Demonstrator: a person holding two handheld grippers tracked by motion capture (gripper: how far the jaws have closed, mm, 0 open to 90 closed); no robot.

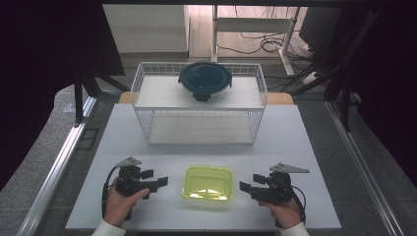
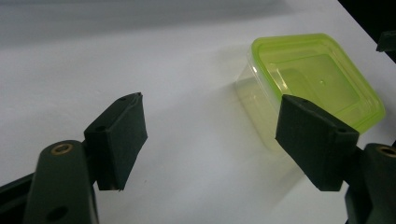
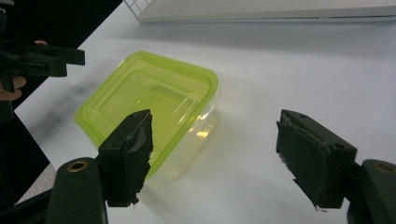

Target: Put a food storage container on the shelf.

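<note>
Both hands low at tabletop [image 1: 314, 147] near edge, tongs level, tips turned inward. Left tongs [image 1: 163, 181] at 9 o'clock of green-lidded container [image 1: 207, 183], right tongs [image 1: 244, 187] at 3 o'clock; both wide, nothing between jaws, near container but apart from it. Container sits flat, lid up, near-centre; long axis runs 9-to-3. Wire rack [image 1: 199, 123] at 12 o'clock, w/ dark-lidded bowl [image 1: 204, 81] on top shelf.

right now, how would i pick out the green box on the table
Find the white table with the wire rack at its far side. Nearer the person, between the left gripper and right gripper, sits the box. It is a low, clear tub with a yellow-green lid, unlike the round, dark-lidded bowl on the rack.
</note>
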